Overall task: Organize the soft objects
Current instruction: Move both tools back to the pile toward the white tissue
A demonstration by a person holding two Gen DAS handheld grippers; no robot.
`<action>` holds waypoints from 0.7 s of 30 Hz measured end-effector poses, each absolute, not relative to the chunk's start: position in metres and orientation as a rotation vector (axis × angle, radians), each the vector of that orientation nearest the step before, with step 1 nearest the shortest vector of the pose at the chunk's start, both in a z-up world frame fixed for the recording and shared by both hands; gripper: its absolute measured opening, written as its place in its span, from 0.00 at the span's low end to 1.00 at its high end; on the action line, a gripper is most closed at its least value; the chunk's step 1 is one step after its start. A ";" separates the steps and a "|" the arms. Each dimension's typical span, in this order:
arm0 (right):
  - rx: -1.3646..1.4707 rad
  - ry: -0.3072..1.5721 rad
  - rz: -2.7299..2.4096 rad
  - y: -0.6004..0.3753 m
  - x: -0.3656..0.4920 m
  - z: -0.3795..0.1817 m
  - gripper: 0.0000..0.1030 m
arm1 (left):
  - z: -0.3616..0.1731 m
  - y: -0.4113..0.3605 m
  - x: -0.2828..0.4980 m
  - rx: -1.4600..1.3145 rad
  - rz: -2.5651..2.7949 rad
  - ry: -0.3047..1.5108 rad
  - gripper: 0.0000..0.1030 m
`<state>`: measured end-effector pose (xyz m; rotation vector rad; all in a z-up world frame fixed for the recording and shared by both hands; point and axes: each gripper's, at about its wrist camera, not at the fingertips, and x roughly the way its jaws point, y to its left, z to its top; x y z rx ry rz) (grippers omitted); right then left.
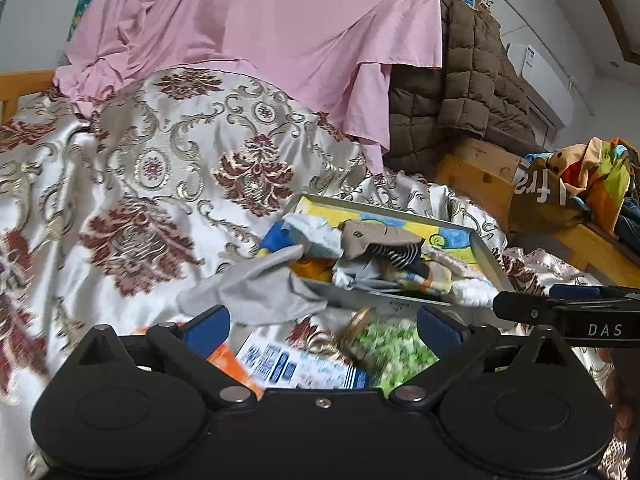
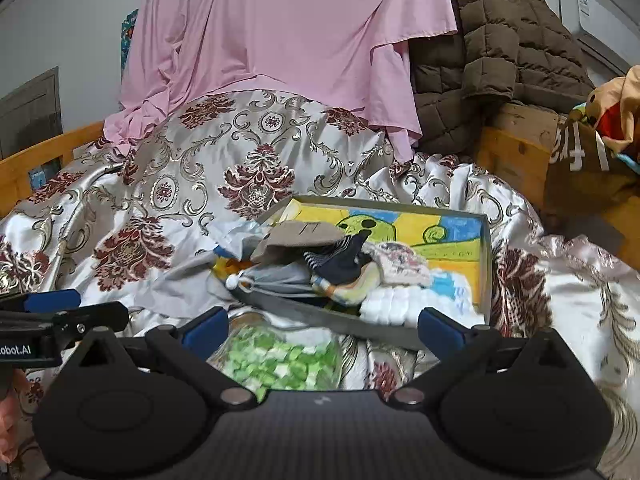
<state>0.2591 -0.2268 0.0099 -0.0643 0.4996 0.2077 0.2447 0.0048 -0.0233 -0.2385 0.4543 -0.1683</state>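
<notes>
A shallow grey box (image 1: 486,258) (image 2: 487,264) with a yellow and blue picture inside lies on the patterned bed cover. It holds a heap of soft things: a beige sock (image 1: 372,238) (image 2: 296,238), a dark striped sock (image 1: 400,256) (image 2: 340,260), a grey cloth (image 1: 256,292) (image 2: 280,280) that hangs over the near left rim, and white padded pieces (image 2: 400,300). My left gripper (image 1: 324,330) is open and empty just short of the box. My right gripper (image 2: 322,330) is open and empty, also just short of the box.
A glass jar of green bits (image 1: 384,350) (image 2: 280,360) lies under both grippers. A printed carton (image 1: 296,364) lies beside it. A pink sheet (image 1: 260,20) and a brown quilted coat (image 1: 452,92) hang behind. A wooden bed frame (image 1: 480,176) with a bag of clothes (image 1: 560,192) is at right.
</notes>
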 end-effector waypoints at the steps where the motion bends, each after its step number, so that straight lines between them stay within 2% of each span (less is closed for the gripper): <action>1: -0.068 0.498 0.210 -0.226 0.254 0.009 1.00 | -0.024 0.006 0.239 -0.239 -0.164 0.454 0.99; 21: -0.101 0.501 0.216 -0.212 0.167 -0.016 1.00 | -0.034 0.012 0.159 -0.237 -0.057 0.534 0.99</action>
